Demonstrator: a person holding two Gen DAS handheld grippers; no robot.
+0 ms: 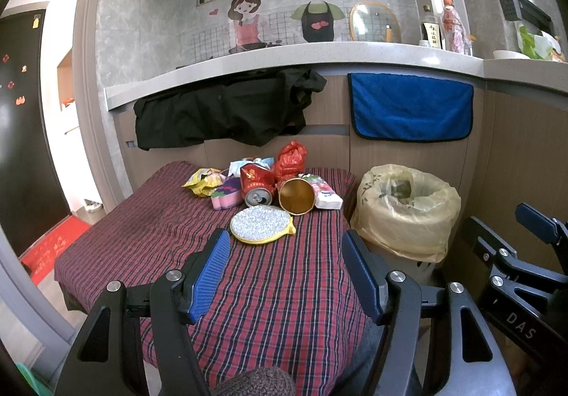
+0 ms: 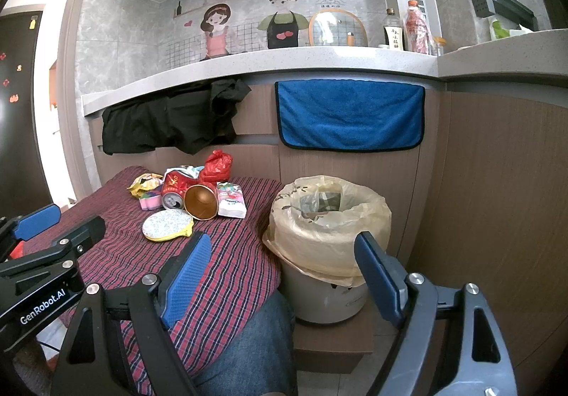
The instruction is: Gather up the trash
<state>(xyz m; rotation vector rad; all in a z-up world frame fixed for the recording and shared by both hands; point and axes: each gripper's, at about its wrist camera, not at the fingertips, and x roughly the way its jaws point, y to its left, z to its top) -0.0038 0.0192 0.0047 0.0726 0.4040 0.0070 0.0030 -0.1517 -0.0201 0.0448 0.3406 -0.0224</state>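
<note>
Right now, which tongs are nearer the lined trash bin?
Right. The right tongs hover open just in front of the trash bin; the left tongs, also open, sit over the plaid cloth beside it.

1. The wrappers at the back of the trash pile [image 1: 264,183] overlap one another; how many there are cannot be told.
2. The red can [image 1: 256,183] hides what lies behind it, centre of the left wrist view.
3. The contents of the lined bin [image 2: 328,218] are mostly hidden by the bag's folds.
4. The right gripper [image 1: 532,254] is cut off at the right edge of the left wrist view.
5. The bottle labels [image 2: 394,34], upper right, are too small to read.
</note>
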